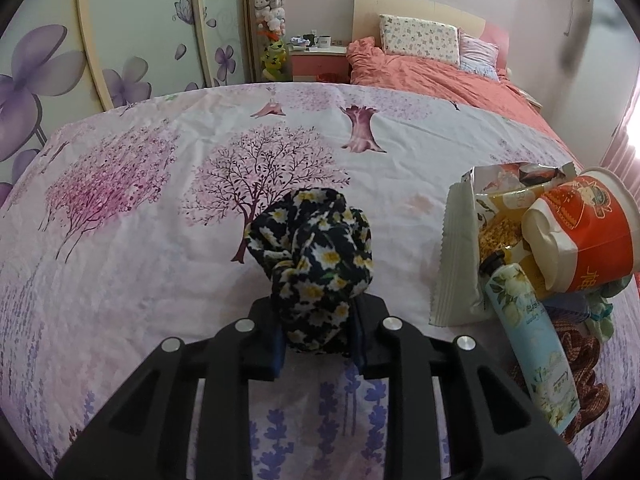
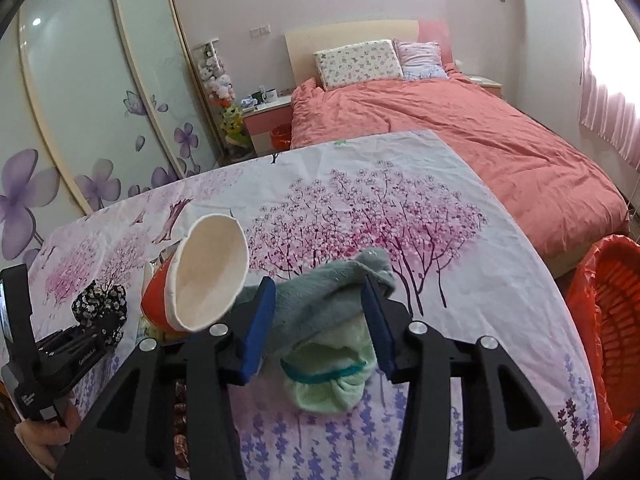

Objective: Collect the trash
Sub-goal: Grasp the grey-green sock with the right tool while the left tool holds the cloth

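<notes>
A: What does each gripper hold?

B: The left gripper (image 1: 318,320) is clamped narrowly on a dark daisy-print scrunchie (image 1: 316,256), which bulges above the pads over the tree-print cloth (image 1: 160,208). The right gripper (image 2: 320,320) has its blue pads (image 2: 260,320) at middling width against a grey-green sock bundle (image 2: 332,304) (a pale green cuff hangs below the fingers).

A: Where is the trash?

B: Heaped at the right of the left wrist view: an orange paper cup (image 1: 592,232) on its side, a white zigzag-edged snack wrapper (image 1: 460,264) and a floral hand-cream tube (image 1: 532,344) leaning against them. In the right wrist view, the cup's open mouth lies just left of the fingers.

A: And beyond?

B: An orange-lined basket (image 2: 612,320) beside the cloth's right edge; a bed with a coral duvet (image 2: 460,140) behind.
</notes>
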{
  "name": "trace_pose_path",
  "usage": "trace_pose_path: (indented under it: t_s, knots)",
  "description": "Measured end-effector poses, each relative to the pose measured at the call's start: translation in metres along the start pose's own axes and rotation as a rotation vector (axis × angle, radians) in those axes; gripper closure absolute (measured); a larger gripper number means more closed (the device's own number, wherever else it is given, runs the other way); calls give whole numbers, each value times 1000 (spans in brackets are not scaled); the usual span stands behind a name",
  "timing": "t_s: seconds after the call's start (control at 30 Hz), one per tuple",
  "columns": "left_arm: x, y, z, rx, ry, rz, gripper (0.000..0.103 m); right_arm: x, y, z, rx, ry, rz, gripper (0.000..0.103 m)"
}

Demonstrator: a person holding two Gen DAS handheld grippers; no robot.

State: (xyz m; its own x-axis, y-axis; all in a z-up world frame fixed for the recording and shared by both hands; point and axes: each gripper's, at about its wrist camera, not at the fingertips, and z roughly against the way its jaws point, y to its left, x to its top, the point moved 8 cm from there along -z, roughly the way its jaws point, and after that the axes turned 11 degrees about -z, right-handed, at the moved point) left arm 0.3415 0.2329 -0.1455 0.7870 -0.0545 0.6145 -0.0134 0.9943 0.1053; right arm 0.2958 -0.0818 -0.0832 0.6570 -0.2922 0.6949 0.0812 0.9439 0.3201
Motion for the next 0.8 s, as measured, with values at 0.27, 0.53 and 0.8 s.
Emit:
trace_pose_path:
  t_s: [0.27,0.53,0.8]
  knots:
    - [-1,-1,0,8,2,-3,75,-7,3,-8,-7,52,24,98]
    - [-1,-3,0,9,2,-4,75,31,-24,41,-10,-89,-9,98]
    - [-1,-4,0,14,4,-8,75,-1,-75,17,-129,31,-2,98]
